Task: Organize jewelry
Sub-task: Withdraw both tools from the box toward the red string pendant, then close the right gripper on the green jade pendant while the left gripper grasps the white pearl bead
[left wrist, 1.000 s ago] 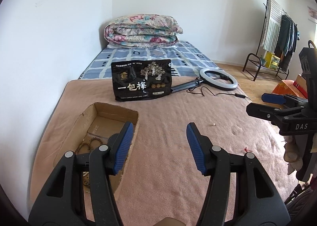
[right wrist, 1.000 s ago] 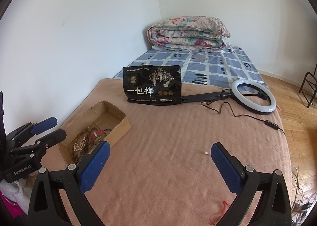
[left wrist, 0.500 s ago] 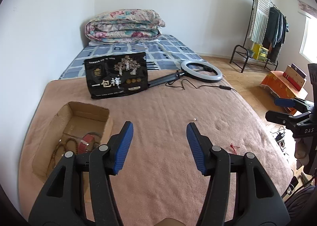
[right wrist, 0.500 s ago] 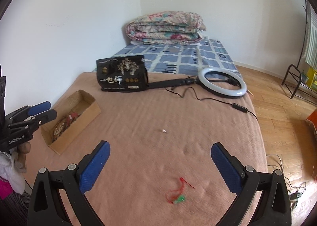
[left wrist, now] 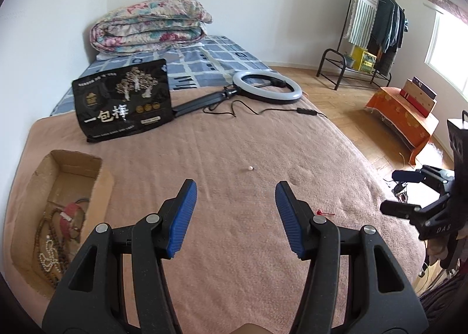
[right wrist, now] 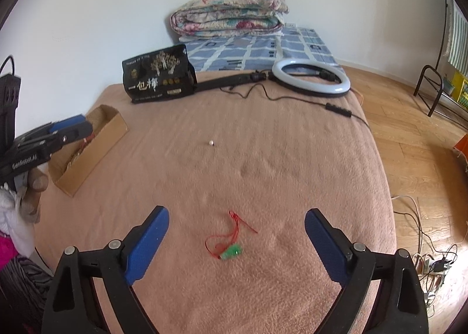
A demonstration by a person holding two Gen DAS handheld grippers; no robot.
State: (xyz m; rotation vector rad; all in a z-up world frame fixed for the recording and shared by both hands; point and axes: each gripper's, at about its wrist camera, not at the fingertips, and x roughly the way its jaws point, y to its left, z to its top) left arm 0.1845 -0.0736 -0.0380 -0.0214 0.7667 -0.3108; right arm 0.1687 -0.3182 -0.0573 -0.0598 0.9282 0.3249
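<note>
Both views have swung rightward since a second ago, bringing the loose pieces into frame. On the bed [right wrist: 263, 135], the cardboard box [left wrist: 96, 176] already holds beaded strands and a red piece. Outstanding, in my judgement: the red-corded green pendant [right wrist: 231, 250] and a small bead [right wrist: 211, 143]. Right hand-held gripper [right wrist: 237, 249] hovers, jaws apart, over the pendant; left hand-held gripper [left wrist: 235, 217] likewise apart, empty.

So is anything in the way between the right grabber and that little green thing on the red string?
No. The right gripper is open, and the small green pendant on its red string lies on bare pink blanket between the blue fingertips; whether it hangs above or ahead isn't clear.
</note>
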